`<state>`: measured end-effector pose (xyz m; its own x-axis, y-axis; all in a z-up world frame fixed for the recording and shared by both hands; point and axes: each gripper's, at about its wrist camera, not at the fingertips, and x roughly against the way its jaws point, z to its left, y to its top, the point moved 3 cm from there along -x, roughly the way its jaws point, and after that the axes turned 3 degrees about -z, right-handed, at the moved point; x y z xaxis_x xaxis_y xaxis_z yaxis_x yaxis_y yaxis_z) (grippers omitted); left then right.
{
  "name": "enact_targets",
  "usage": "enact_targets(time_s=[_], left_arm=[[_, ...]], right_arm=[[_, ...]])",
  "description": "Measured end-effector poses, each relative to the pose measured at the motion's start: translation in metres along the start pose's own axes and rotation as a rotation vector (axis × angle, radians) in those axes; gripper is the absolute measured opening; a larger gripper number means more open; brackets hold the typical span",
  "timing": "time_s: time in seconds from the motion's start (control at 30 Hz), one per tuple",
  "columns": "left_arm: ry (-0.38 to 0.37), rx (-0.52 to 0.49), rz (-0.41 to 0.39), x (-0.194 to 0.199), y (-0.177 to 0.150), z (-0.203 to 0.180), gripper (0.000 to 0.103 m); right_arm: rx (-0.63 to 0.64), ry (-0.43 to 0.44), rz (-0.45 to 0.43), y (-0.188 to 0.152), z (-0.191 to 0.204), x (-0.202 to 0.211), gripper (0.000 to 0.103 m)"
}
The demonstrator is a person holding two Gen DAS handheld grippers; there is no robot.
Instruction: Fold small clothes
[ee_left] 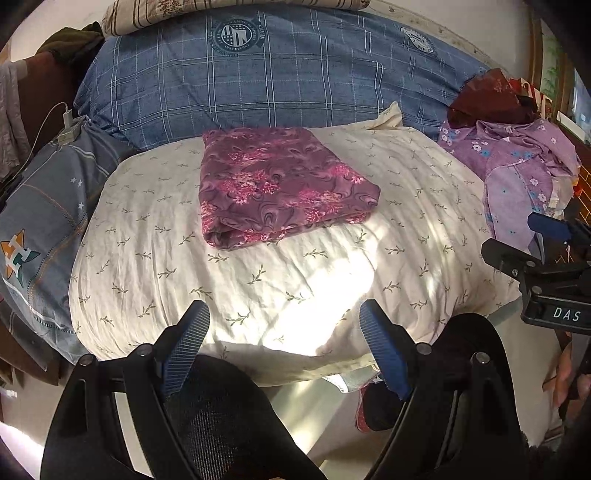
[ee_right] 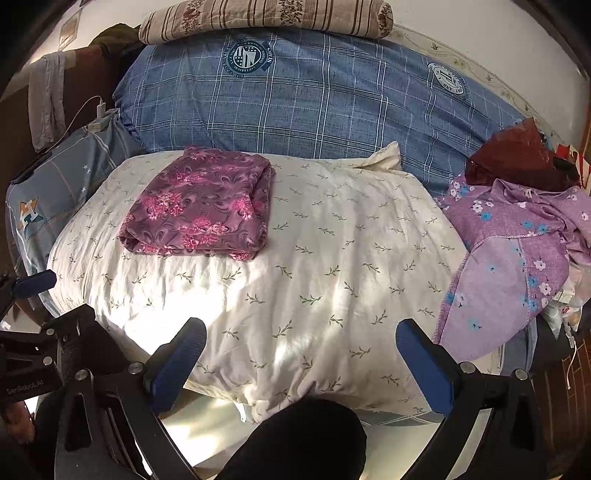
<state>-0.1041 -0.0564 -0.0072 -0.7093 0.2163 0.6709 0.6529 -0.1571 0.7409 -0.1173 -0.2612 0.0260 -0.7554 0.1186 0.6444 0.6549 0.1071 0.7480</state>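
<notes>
On the cream leaf-print quilt (ee_right: 332, 258), toward its far left part: maroon floral garment (ee_right: 199, 206), folded into a neat rectangle, lying flat. Looks finished. Same piece seen from left wrist at quilt's far centre (ee_left: 284, 184).

Off the quilt's right edge: heap of lilac flowered clothes (ee_right: 517, 258), crumpled, unfolded, part draped over the quilt's right side. Dark red item (ee_right: 513, 155) on top of the heap at its far end; type unclear. Likely next in line.

Behind the quilt: blue checked duvet (ee_right: 314, 99), striped pillow (ee_right: 266, 18) on top of that.

Left gripper (ee_left: 284, 332): jaws wide apart, nothing between, hovering over quilt's near edge. Right gripper (ee_right: 301, 354): jaws also spread wide, empty, over the same near edge, closer to the lilac heap. Neither touching cloth.

Progress estimate: one piece done, at least one or two left in the heap. Exact count not readable, heap too bunched. Middle and right of the quilt bare, so room to spread the next piece.
</notes>
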Motion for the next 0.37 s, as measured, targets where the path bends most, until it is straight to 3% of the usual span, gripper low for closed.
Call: enact_targets(time_s=[0.37], left_arm=[[0.002, -0.015, -0.053, 0.01, 0.011, -0.002, 0.084]], right_arm=[[0.019, 0.003, 0.028, -0.002, 0.002, -0.011, 0.103]])
